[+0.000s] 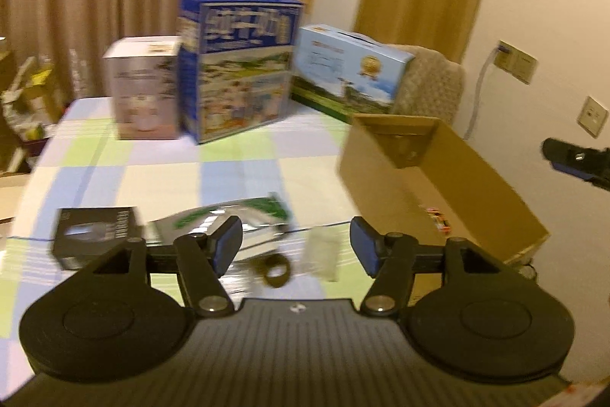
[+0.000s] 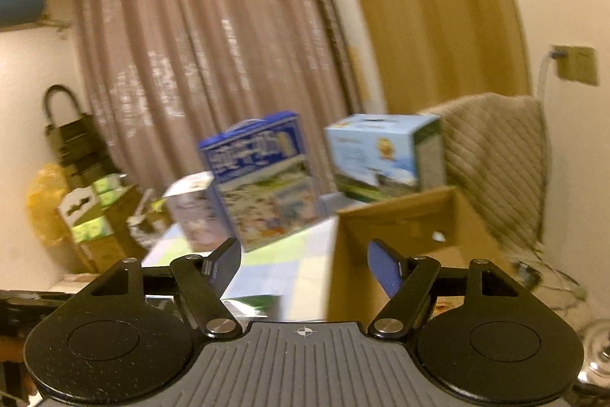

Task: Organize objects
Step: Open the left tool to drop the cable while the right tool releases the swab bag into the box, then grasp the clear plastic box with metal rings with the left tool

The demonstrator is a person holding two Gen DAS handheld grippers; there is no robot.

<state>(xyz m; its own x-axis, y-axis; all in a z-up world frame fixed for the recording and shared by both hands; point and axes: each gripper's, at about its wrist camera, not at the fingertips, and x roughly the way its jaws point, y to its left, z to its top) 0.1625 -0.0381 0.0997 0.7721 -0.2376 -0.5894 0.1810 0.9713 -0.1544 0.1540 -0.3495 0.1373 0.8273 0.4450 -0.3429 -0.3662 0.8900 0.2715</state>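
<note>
My left gripper [image 1: 296, 246] is open and empty above the near part of the checked tablecloth [image 1: 171, 174]. Just beyond its fingers lie a black box [image 1: 95, 235], a silver and green packet [image 1: 236, 220], a dark ring-shaped item [image 1: 275, 271] and a small clear bag [image 1: 324, 254]. An open cardboard box [image 1: 438, 185] stands to the right, with a small red item [image 1: 438, 220] inside. My right gripper [image 2: 304, 269] is open and empty, raised over the cardboard box's [image 2: 400, 227] left wall. Part of the right gripper shows at the right edge of the left wrist view [image 1: 575, 163].
At the table's far side stand a white box [image 1: 146, 90], a tall blue carton [image 1: 240, 63] and a light blue carton [image 1: 350, 71]. A quilted chair back [image 2: 495, 155] is behind the cardboard box. Curtains hang at the back. Stacked boxes and bags [image 2: 87, 208] sit left.
</note>
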